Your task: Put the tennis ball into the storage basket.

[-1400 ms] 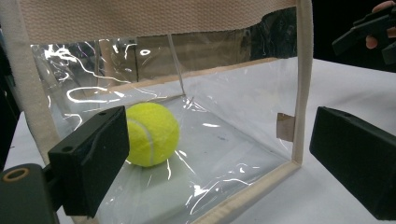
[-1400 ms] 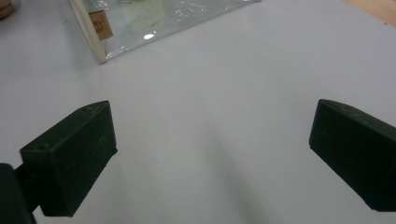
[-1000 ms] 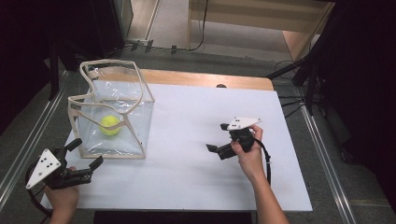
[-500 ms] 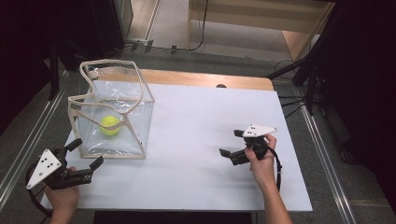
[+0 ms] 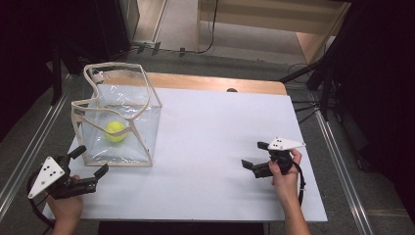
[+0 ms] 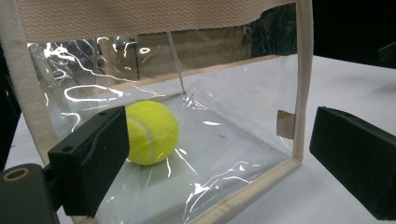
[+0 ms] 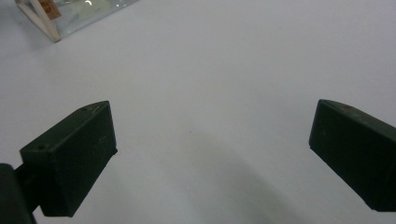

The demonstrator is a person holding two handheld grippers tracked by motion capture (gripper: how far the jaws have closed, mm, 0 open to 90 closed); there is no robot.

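A clear plastic bag (image 5: 120,127) with cream fabric trim stood upright near the far left corner of the white counter (image 5: 210,142), its top open. A yellow tennis ball (image 5: 115,131) lay inside the bag, on its bottom panel. The left claw (image 5: 90,165) hovered just beside the bag's near edge, at the counter's left front corner, released, its jaws spread wide and pointed at the bag, grasping nothing. The right claw (image 5: 254,156) hung well apart from the bag, toward the counter's right side, also released, jaws wide apart over bare counter surface and aimed back toward the bag.
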